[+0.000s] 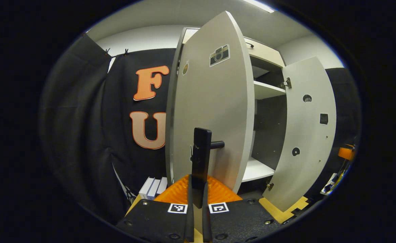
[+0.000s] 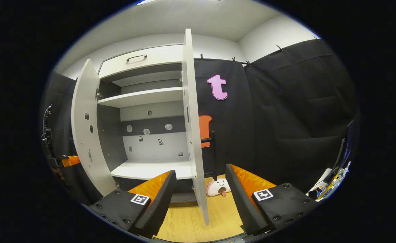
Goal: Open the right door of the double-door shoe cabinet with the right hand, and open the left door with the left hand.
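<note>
The left claw is clenched on the left door's handle; the right claw stands released around the right door's edge.

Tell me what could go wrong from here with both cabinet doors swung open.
The left gripper is shut on the left door's handle; a skewed pull could slip off. The right door has its edge between the fingers of the open right gripper; a sideways move could knock it. Swung wider, it may hit the plush toy on the floor.
</note>
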The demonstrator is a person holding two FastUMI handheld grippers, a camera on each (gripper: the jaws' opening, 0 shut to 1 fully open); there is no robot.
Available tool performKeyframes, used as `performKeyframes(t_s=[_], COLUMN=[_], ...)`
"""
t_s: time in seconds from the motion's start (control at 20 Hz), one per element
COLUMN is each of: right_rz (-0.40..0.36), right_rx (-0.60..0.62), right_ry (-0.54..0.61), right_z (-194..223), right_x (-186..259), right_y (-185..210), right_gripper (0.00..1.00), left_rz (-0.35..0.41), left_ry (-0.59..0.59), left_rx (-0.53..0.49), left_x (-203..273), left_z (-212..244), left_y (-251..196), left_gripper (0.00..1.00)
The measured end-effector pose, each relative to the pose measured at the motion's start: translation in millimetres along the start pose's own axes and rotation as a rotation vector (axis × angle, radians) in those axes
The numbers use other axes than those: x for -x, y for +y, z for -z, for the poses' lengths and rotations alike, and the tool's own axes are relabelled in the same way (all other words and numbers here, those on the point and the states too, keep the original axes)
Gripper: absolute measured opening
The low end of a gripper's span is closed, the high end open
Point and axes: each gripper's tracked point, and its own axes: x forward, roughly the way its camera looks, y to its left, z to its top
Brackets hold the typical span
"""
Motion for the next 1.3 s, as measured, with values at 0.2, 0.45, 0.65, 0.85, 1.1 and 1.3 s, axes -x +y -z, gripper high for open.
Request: performKeyframes(t_s=[0.2,0.45,0.65,0.85,1.1,1.3], right_rz=[-0.005,-0.04,-0.058,-0.06,-0.051,-0.052], right_rx=[-0.005,-0.007,0.009,0.011,0.007,0.006], right_ry=[0.008,0.02,0.016,0.025,0.019,0.013], right_z=[3,6,5,7,5,3], right_x=[-6,-15,-19,-21,-21,-21], right_y=[5,23,32,33,25,20], right_gripper=[0.96,0.96,0.96,0.96,0.89,0.89], left_rz=[-0.11,-0.183,-0.16,-0.162,-0.138,-0.138], left_ry=[-0.003,-0.008,-0.009,-0.008,-0.023,-0.042], left_rx=[-0.045,-0.034,0.009,0.003,0.015,0.01], left_x=[12,21,22,26,48,72], left_z=[-2,-3,-7,-9,-16,-28], left_y=[38,73,78,79,63,49], left_gripper=[0.05,0.03,0.0,0.02,0.0,0.0])
